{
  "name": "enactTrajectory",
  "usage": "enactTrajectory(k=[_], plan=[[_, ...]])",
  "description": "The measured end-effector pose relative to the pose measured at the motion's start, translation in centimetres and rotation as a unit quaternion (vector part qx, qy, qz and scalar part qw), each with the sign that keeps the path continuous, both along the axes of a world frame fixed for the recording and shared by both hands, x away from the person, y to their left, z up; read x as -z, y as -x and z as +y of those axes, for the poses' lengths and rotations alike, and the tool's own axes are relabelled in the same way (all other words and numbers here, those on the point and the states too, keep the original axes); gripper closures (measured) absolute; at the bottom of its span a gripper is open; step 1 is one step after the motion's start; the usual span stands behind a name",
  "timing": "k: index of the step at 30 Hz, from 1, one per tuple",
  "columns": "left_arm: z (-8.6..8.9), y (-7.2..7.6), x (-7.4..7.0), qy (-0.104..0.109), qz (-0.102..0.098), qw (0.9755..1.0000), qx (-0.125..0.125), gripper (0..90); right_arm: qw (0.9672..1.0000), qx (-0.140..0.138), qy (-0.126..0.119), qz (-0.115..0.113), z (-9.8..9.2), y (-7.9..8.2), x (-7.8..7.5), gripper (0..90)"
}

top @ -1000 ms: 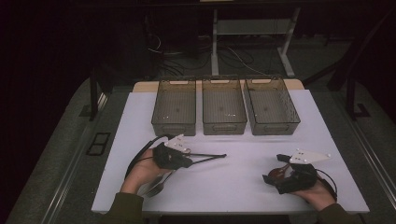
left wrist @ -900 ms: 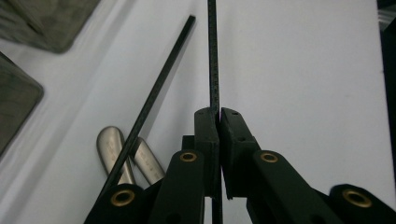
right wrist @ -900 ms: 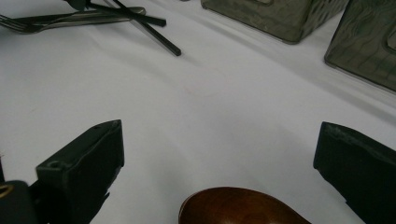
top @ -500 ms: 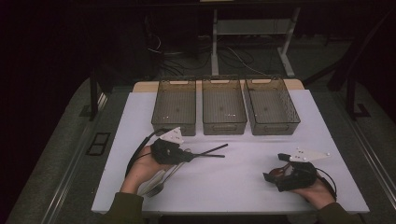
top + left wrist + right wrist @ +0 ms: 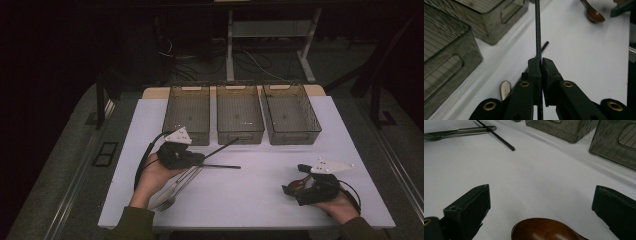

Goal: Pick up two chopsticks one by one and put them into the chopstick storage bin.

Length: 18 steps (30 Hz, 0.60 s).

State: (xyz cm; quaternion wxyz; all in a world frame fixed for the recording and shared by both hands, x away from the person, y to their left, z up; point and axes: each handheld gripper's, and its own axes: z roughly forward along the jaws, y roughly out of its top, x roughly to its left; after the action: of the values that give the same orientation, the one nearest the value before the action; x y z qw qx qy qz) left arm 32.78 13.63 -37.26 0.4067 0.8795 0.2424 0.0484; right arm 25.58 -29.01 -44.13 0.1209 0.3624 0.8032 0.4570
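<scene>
White tabletop [image 5: 250, 195], set in a dark room, carries three clear bins [image 5: 239, 119] in a row along its far side. I hold the left gripper [image 5: 541, 62] pinched tight on one black chopstick [image 5: 538, 30], which rises tilted toward the middle bin, while a second chopstick [image 5: 222, 166] lies flat just beside it with a fork [image 5: 172, 192] and other cutlery near my left hand [image 5: 155, 175]. I keep the right gripper [image 5: 541, 202] spread wide on the near right of the table, a brown wooden spoon [image 5: 544, 230] lying between its jaws, untouched.
</scene>
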Motion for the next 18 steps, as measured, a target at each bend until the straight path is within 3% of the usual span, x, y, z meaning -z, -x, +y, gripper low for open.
enactTrajectory(k=[6,12,18], plan=[[0.1,-0.5,-0.3,0.005,-0.004,0.9989,-0.047,85.3,1.0,0.0,-0.001,0.0,0.0,0.0,0.0,2.2],[0.4,-1.0,-0.7,0.002,-0.002,0.9986,-0.053,85.4,1.0,0.001,-0.003,-0.002,-0.1,0.0,-0.1,2.2],[0.8,-2.1,-1.3,0.01,-0.002,0.997,-0.077,85.4,1.0,0.002,-0.005,0.0,-0.2,0.1,-0.1,2.2]])
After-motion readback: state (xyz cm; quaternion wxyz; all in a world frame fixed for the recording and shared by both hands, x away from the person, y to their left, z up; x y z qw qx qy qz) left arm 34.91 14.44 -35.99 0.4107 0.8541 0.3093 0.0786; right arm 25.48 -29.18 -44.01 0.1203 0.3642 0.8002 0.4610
